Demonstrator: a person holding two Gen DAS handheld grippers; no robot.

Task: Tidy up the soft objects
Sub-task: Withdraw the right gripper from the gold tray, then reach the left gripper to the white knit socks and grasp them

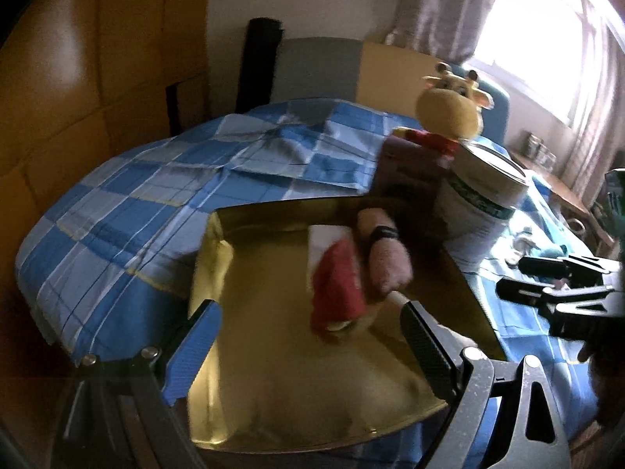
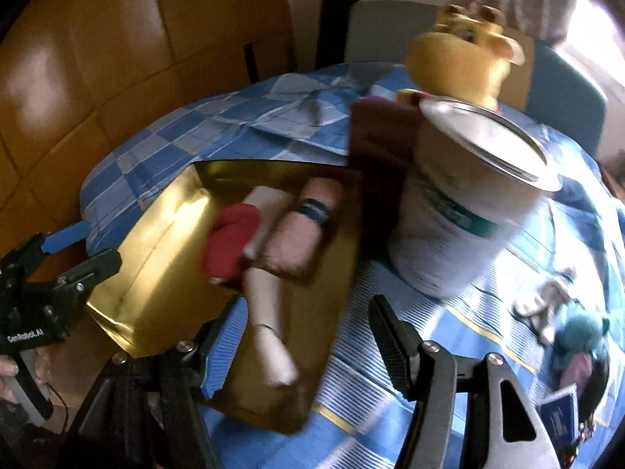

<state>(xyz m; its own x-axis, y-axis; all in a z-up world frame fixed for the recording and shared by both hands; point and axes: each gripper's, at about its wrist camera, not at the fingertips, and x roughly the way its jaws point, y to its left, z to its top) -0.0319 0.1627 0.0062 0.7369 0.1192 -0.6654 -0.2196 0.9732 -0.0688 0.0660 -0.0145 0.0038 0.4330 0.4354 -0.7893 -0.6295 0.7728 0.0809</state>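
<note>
Shallow gold cardboard tray (image 2: 156, 234) lying on a bed with a blue-and-white checked cover (image 1: 136, 195); inside it, at the far end, a red soft cloth (image 2: 230, 242), a rolled pink towel with a dark band (image 2: 300, 234) and a cream rolled item (image 2: 269, 336) reaching toward the near edge; left tongs (image 1: 308, 351) released, spread wide over the tray, gripping nothing; right tongs (image 2: 304, 355) parted, nothing between them; a white tin (image 2: 468, 211) and yellow plush giraffe (image 2: 461, 51) beyond the tray's right side; small teal plush toy (image 2: 582, 336) near the bed's right edge.
</note>
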